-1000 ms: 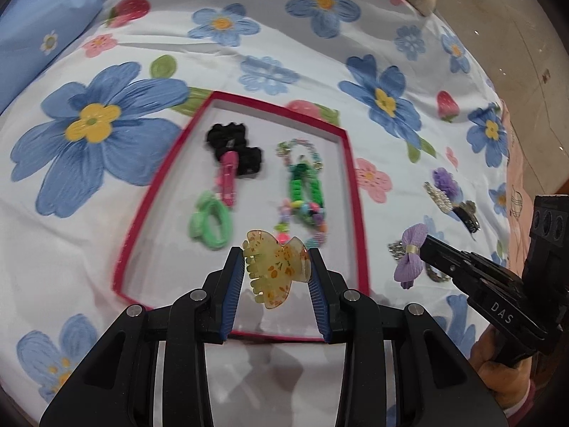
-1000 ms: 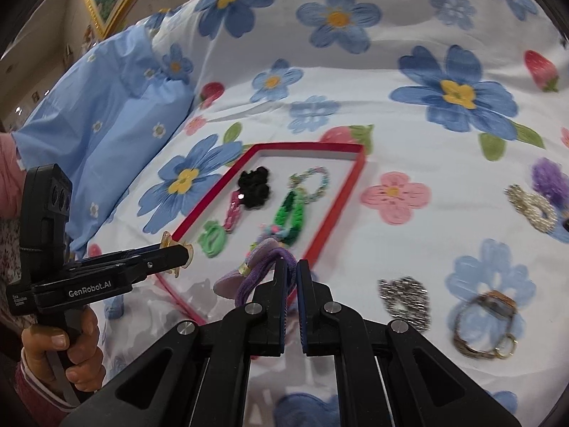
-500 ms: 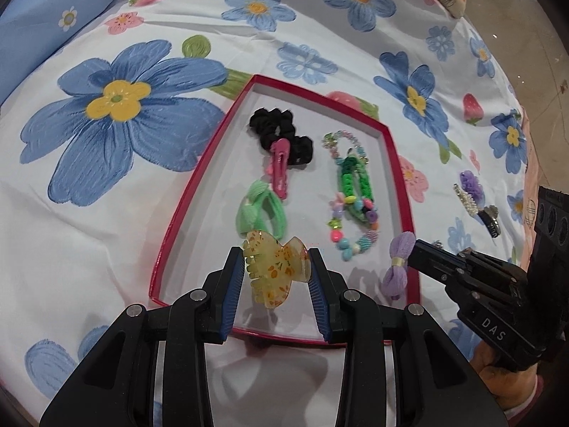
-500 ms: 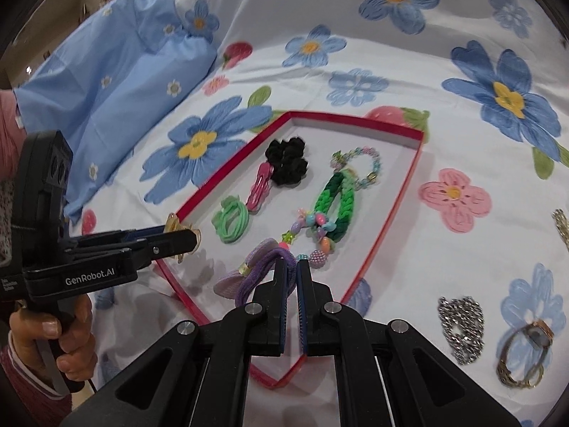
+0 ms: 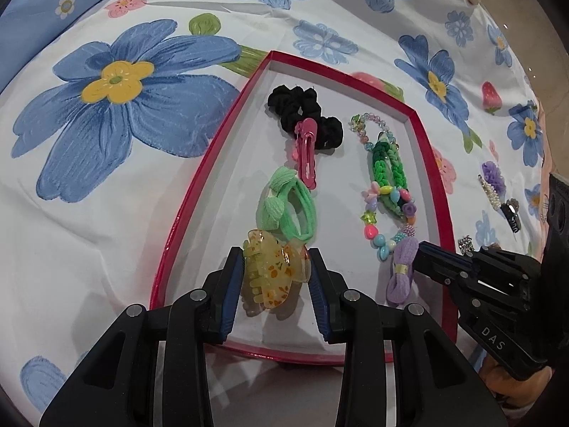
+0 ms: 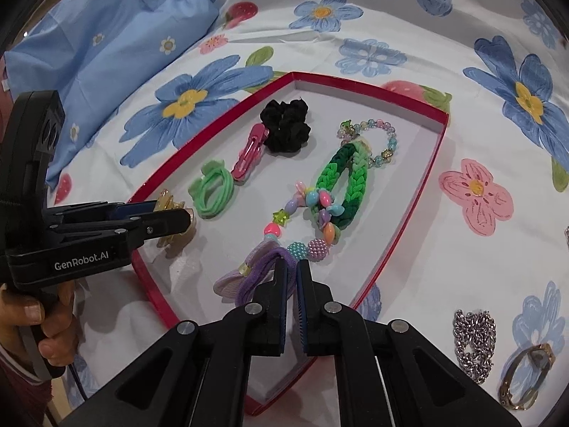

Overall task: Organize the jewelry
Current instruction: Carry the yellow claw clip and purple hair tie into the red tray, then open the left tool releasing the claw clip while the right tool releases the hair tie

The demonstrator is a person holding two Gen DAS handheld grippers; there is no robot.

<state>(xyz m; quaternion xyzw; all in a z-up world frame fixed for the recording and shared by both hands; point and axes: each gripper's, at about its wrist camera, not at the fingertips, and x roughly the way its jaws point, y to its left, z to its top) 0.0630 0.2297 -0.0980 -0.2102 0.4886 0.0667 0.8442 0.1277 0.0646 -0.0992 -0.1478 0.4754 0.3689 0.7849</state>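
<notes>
Hair claw (image 5: 272, 273), amber and speckled, sits clamped between the fingers of the left gripper (image 5: 274, 277), and over the last second it has come in low over the near end of the red tray (image 5: 213, 156), just short of the green hair tie (image 5: 290, 208). The right gripper (image 6: 292, 274) has travelled in as well: its fingers are pressed together on the band of a purple bow tie (image 6: 254, 274), which a second ago hung over the tray's edge and now is inside, right by the beaded bracelet (image 6: 302, 227). Both pieces look ready to be let go, which would leave only the loose items on the bedsheet (image 6: 462, 114) to fetch.

Counted inside the tray: one black scrunchie (image 5: 302, 114), one pink snap clip (image 5: 306, 153), one green hair tie, one green braided band (image 5: 387, 170), two bead bracelets (the pale one (image 6: 377, 135) at the far end), plus the two pieces held.

Outside, the right view shows one silver chain (image 6: 473, 341) and one gold watch (image 6: 526, 373); the left view shows one purple pearl clip (image 5: 492, 181), one dark clip (image 5: 512, 213) and a sparkly bit too hidden to identify
</notes>
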